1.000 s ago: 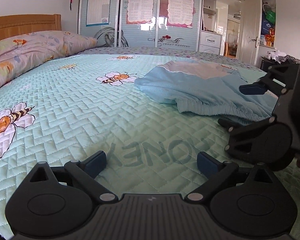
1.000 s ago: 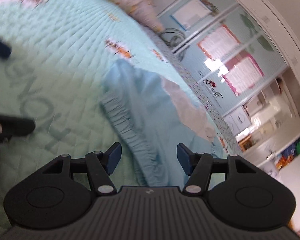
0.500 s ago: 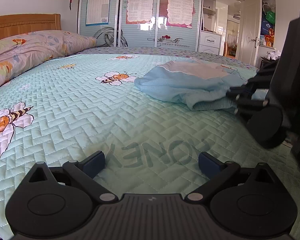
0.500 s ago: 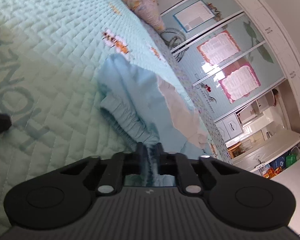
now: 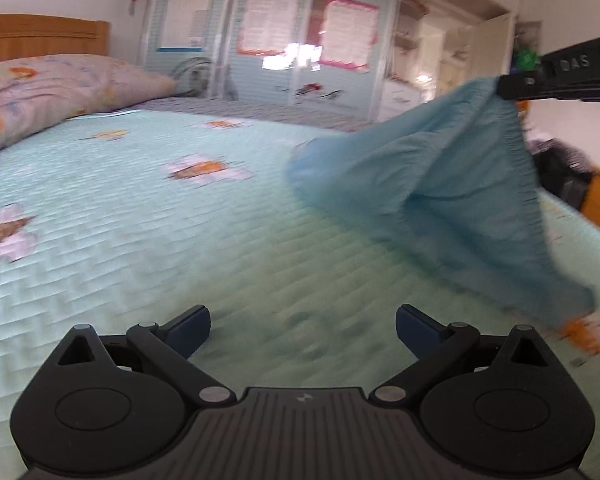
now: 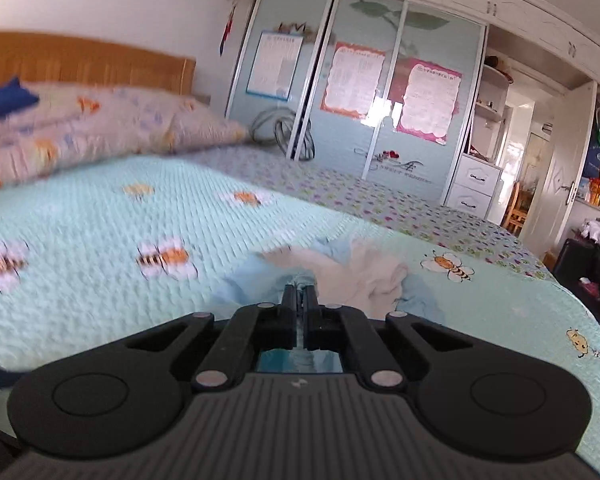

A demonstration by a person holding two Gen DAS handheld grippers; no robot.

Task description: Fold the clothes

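Between the closed fingers of the right hand-held gripper (image 6: 299,300) a gathered edge of the light-blue garment (image 5: 440,192) was pinched, the jaws clamped tight on the cloth w/ no gap seen. In the left wrist view the garment was seen hoisted by that edge, the upper part lifted off the bed (image 5: 148,216) and the lower part draped down to the quilt, its bottom hem resting near the bed's right side. A paler, whitish part of the cloth (image 6: 356,272) was seen past the right fingers; whether lining or a 2nd item couldn't be told (blur). The left hand-held gripper (image 5: 303,330) was spread wide, nothing held, low over the quilt & apart from the cloth.

Progress, judged: no neat fold was visible; garment was bunched & hanging, so flattening and folding were prob. left to do.

Surface: a mint quilted bedspread w/ bee prints, soft, zigzag stitched. A floral pillow (image 6: 112,128) lay by the wooden headboard (image 6: 84,60). Beyond, a sliding-door wardrobe (image 6: 356,92) w/ posters, a white drawer unit (image 6: 474,186) & an open door (image 6: 556,168) were seen.
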